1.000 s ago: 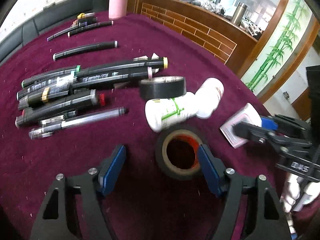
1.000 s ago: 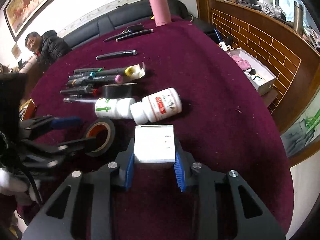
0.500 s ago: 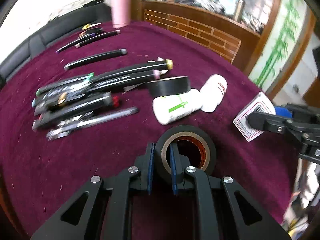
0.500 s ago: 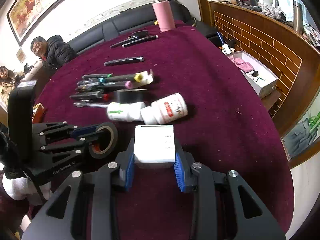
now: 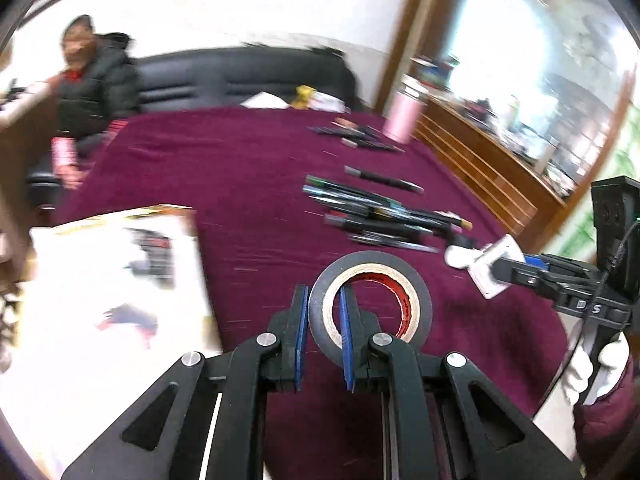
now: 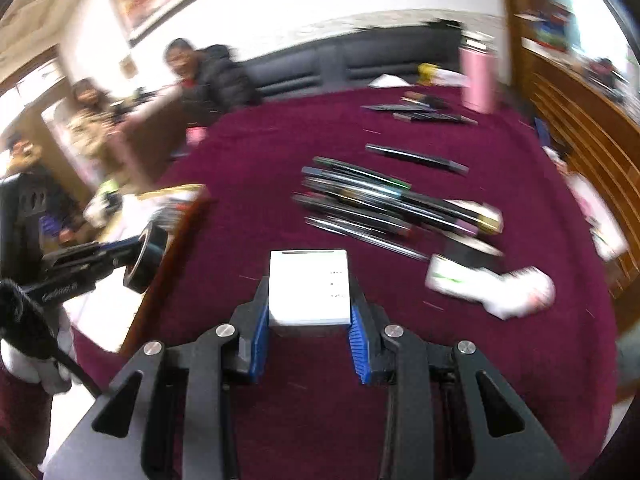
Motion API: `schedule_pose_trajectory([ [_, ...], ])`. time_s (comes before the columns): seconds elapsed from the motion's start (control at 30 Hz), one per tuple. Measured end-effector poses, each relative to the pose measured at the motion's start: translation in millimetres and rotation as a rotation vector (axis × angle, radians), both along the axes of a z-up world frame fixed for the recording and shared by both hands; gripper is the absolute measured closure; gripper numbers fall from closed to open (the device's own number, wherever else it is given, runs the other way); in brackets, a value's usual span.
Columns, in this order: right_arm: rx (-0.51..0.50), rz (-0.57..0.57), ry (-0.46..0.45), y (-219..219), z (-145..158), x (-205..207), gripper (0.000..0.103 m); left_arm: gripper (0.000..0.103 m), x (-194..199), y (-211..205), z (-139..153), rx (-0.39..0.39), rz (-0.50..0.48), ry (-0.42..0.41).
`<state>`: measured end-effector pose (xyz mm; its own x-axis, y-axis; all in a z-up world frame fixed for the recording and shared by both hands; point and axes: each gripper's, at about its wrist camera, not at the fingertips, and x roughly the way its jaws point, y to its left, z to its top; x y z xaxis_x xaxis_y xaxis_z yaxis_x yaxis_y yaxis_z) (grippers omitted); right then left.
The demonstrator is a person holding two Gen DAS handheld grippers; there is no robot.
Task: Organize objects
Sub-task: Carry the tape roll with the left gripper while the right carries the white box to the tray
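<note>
Two claws loaded: left claw (image 5: pixel 323 330) pinches tape (image 5: pixel 370 304), box (image 5: pixel 116 300) at nine o'clock; right claw (image 6: pixel 306 326) clamps carton (image 6: pixel 308 286).

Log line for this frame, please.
left gripper: shut on tape roll | right gripper: shut on white box | both lifted

table (image 6: pixel 280 152): maroon cloth | on it: markers (image 6: pixel 360 196), white bottles (image 6: pixel 492 284), pink flask (image 6: pixel 476 80)

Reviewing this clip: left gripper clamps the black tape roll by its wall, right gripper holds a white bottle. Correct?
Not quite. The right gripper holds a small white box, not a bottle, as the right wrist view shows. The left gripper does clamp the black tape roll by its wall.
</note>
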<state>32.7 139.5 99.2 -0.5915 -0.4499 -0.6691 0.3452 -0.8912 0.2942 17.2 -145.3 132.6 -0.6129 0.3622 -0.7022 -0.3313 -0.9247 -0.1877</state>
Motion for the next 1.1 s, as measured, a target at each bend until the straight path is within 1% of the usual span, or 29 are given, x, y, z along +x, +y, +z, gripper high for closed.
schedule_pose_trajectory([
  [0.1,-0.073,0.145,-0.009,-57,17,-14,0.071,0.091,1,-61,20,-0.084,0.117,0.042],
  [0.13,-0.095,0.178,-0.018,-69,20,-17,0.071,0.091,2,-81,24,-0.115,0.155,0.053],
  [0.2,-0.167,0.284,-0.07,-114,25,-32,0.071,0.091,-4,-115,24,-0.141,0.217,0.049],
  [0.3,-0.175,0.348,-0.13,-170,18,-53,0.071,0.091,-21,-154,7,-0.163,0.287,0.023],
  [0.4,-0.187,0.385,-0.231,-223,-4,-74,0.071,0.091,-39,-182,-25,-0.144,0.321,-0.024],
  [0.47,-0.176,0.389,-0.264,-241,-17,-82,0.071,0.091,-49,-191,-42,-0.133,0.328,-0.055],
  [0.53,-0.171,0.399,-0.301,-261,-31,-87,0.071,0.091,-64,-202,-60,-0.139,0.344,-0.088],
  [0.63,-0.145,0.414,-0.346,-284,-50,-91,0.071,0.091,-79,-216,-82,-0.126,0.36,-0.151],
  [0.73,-0.12,0.432,-0.374,-301,-66,-95,0.071,0.091,-94,-221,-97,-0.139,0.357,-0.193],
  [0.8,-0.104,0.44,-0.393,-314,-76,-96,0.071,0.091,-98,-220,-102,-0.139,0.355,-0.206],
  [0.87,-0.094,0.445,-0.409,-322,-83,-98,0.07,0.091,-101,-218,-103,-0.15,0.354,-0.199],
  [1.0,-0.069,0.442,-0.422,-334,-94,-100,0.07,0.091,-101,-221,-101,-0.114,0.363,-0.208],
  [1.1,-0.055,0.439,-0.424,-339,-100,-103,0.07,0.09,-99,-222,-95,-0.108,0.351,-0.201],
])
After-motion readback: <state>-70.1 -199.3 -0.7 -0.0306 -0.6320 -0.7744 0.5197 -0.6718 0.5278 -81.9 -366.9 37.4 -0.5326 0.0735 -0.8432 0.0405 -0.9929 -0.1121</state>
